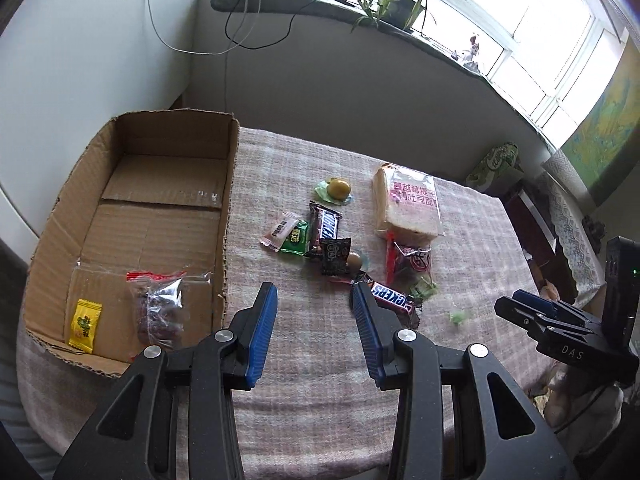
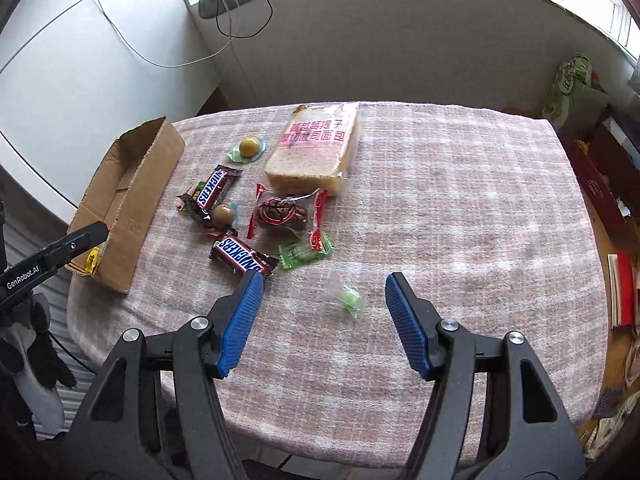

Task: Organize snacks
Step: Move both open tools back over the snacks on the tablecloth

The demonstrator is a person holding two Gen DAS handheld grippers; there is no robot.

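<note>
Nearest: left gripper (image 1: 314,300), jaws apart, nothing between; right gripper (image 2: 324,294), jaws wider apart, nothing gripped, 1 small green candy (image 2: 349,299) on the cloth between its tips.

Left to right on the checked tablecloth (image 2: 460,208):
- 1 cardboard box (image 1: 132,184) holding 1 yellow sachet (image 1: 85,322) and 1 clear bag of dark fruit (image 1: 160,308).
- 2 Snickers bars (image 2: 214,190), (image 2: 240,256).
- 2 round wrapped sweets (image 2: 249,147), (image 2: 222,215).
- 1 red-edged date packet (image 2: 284,212).
- 1 green wafer packet (image 2: 304,254).
- 1 bagged bread loaf (image 2: 316,144).
</note>
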